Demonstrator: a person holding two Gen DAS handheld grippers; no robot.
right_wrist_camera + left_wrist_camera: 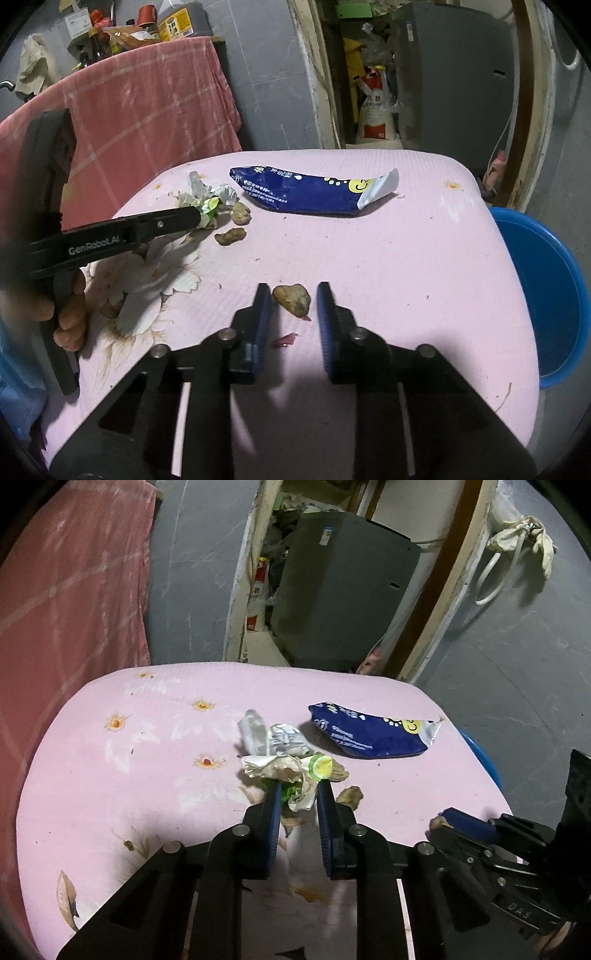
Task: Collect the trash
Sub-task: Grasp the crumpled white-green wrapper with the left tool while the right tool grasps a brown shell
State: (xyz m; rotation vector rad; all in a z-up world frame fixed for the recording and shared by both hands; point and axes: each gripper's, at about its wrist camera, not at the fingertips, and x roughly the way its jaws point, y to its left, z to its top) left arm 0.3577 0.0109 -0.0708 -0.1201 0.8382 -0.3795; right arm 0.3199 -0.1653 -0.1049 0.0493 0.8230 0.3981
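Observation:
A crumpled white and green wrapper (291,771) lies mid-table on the pink cloth (147,775). My left gripper (299,794) is shut on its near end, both blue pads pressing the paper; the right wrist view shows the same grip from the side, left gripper (201,218) at the wrapper (210,203). A brown scrap (292,299) sits between the fingertips of my right gripper (293,295). It touches the left pad, and a gap shows at the right pad. A torn blue bag (306,192) lies flat further back. Two more brown scraps (240,212) lie beside the wrapper.
A blue basin (546,295) stands below the table's right edge. A red checked cloth (147,110) hangs at the back left. A grey appliance (343,583) and sacks fill the doorway behind. A person's hand (70,314) holds the left gripper's handle.

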